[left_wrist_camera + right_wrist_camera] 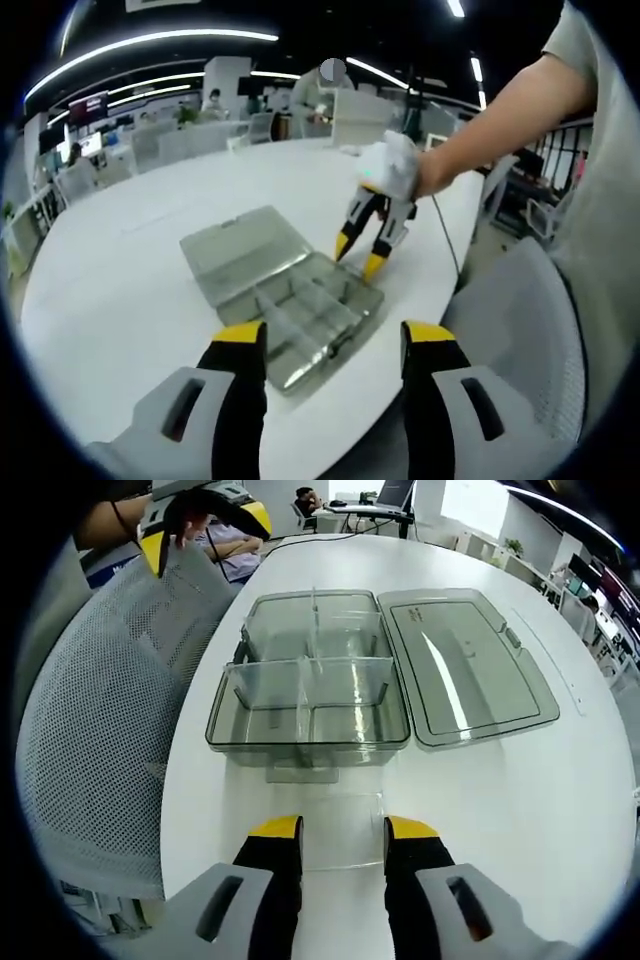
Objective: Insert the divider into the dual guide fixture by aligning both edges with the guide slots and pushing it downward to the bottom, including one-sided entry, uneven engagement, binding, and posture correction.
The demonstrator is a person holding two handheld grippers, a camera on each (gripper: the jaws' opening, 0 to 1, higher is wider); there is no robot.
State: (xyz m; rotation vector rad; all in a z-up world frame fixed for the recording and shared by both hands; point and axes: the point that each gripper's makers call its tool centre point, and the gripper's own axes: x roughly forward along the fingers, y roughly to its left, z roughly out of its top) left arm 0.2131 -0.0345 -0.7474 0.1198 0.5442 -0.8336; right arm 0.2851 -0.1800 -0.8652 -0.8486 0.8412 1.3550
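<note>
White table (pixel 560 780) carried the clear compartment box (pixel 310 695) just ahead of the right tool (pixel 343 832), whose jaws gaped empty; left tool (pixel 335 345) likewise wide, empty.

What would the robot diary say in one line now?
clear plastic compartment box: lid open on white table | left gripper: open, empty | right gripper: open, empty

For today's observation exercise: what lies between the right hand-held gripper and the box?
A clear flat divider lies on the table, seen in the right gripper view.
</note>
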